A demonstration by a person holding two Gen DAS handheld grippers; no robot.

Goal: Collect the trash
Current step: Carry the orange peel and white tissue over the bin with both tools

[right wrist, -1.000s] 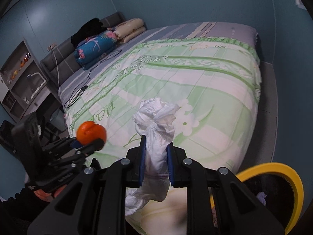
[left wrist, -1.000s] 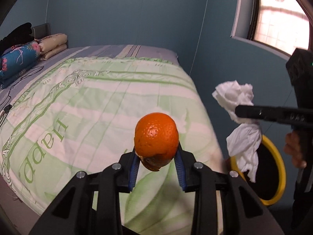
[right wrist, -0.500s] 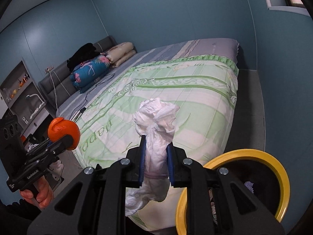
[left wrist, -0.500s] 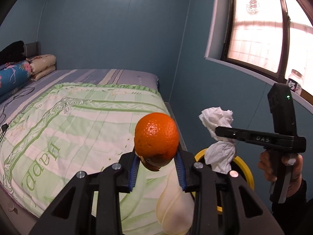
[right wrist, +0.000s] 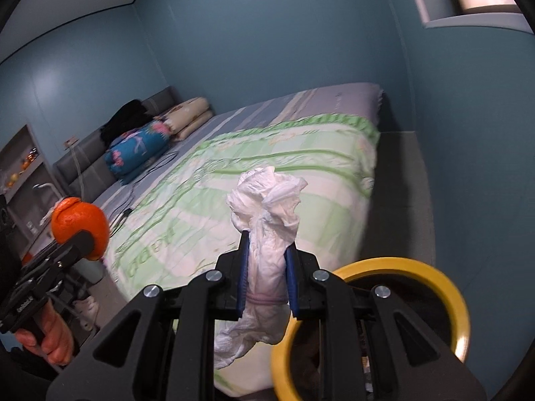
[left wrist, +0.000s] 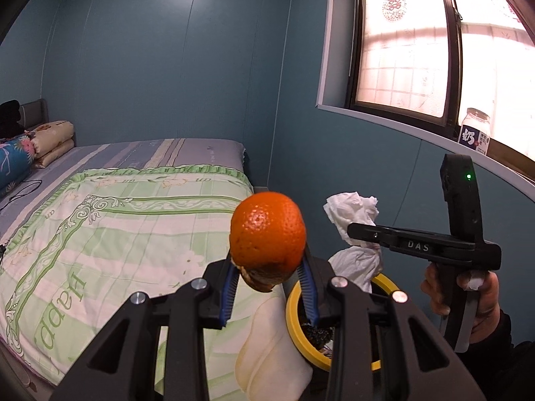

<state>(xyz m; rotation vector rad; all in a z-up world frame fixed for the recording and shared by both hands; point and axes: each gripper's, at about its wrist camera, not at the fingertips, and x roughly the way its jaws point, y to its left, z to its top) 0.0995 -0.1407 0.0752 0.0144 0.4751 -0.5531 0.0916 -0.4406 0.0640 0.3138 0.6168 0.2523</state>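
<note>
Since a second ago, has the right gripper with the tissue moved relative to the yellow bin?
Yes. In the left wrist view, the right gripper and its crumpled tissue now hang directly above the yellow bin, having started beside its rim.

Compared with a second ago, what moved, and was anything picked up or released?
Both hand-held tools swung away from the green quilted bed toward the yellow-rimmed bin, which now sits closer beneath them. Nothing was picked up or released: the left tool still clamps the orange peel, and the right tool still clamps the crumpled white tissue.

Dim blue room w/ blown-out window (left wrist: 414, 50) glare, fisheye-bent edges, slight blur right view.
</note>
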